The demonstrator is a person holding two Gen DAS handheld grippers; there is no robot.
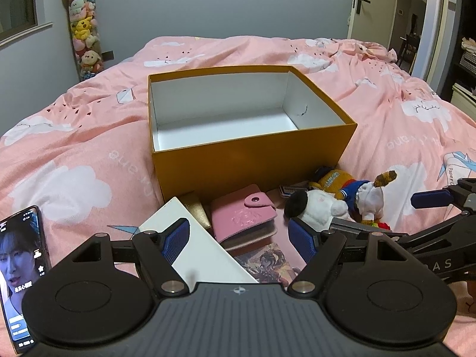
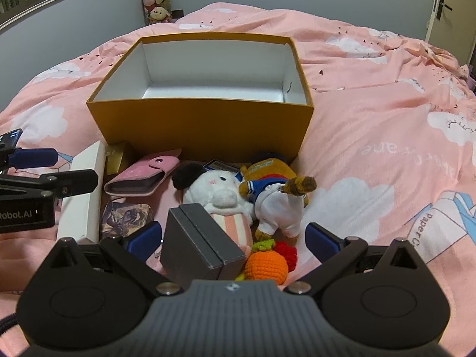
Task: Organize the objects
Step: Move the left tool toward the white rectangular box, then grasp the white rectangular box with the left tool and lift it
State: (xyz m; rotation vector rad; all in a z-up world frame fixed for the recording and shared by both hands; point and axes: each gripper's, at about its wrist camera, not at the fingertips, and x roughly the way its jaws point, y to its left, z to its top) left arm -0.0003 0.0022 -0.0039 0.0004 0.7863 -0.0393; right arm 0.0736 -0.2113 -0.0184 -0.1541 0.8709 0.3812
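Orange cardboard box (image 1: 253,160) sits beyond the left gripper (image 1: 239,236), whose jaws stand apart over a white carton (image 1: 202,250), half hidden.

From the right wrist, the right gripper (image 2: 233,239) gapes around a grey case (image 2: 199,241) just before that box (image 2: 205,125), its base cut off.

I see the orange box (image 2: 205,125) upright and open, white inside; against its near wall lie a pink wallet (image 2: 142,175), plush toys (image 2: 226,199), a grey case (image 2: 196,244).
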